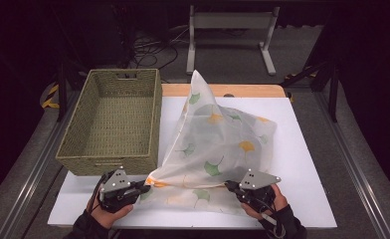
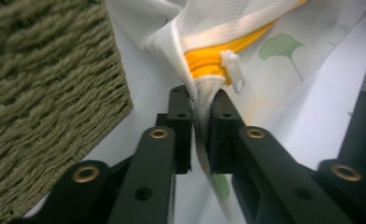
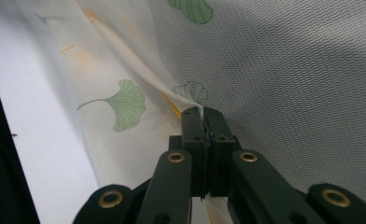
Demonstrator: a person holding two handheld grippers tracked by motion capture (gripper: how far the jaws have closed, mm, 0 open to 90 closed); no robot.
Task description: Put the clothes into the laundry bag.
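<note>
Gripping mesh bag edge w/ both tools: left tool pinching zipper corner; right tool clamped tight; basket beside.

No text, label, brand, number or sign can be read anywhere.

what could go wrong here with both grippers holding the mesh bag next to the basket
The left gripper has only a thin bunch of the mesh bag between its jaws, which stand slightly apart, so that corner may slip out. The zipper pull sits just above those jaws and could snag. The bag stands tented close beside the woven basket, so a sideways swing might drag mesh across its rim. The right gripper looks firmly clamped on an edge.
</note>
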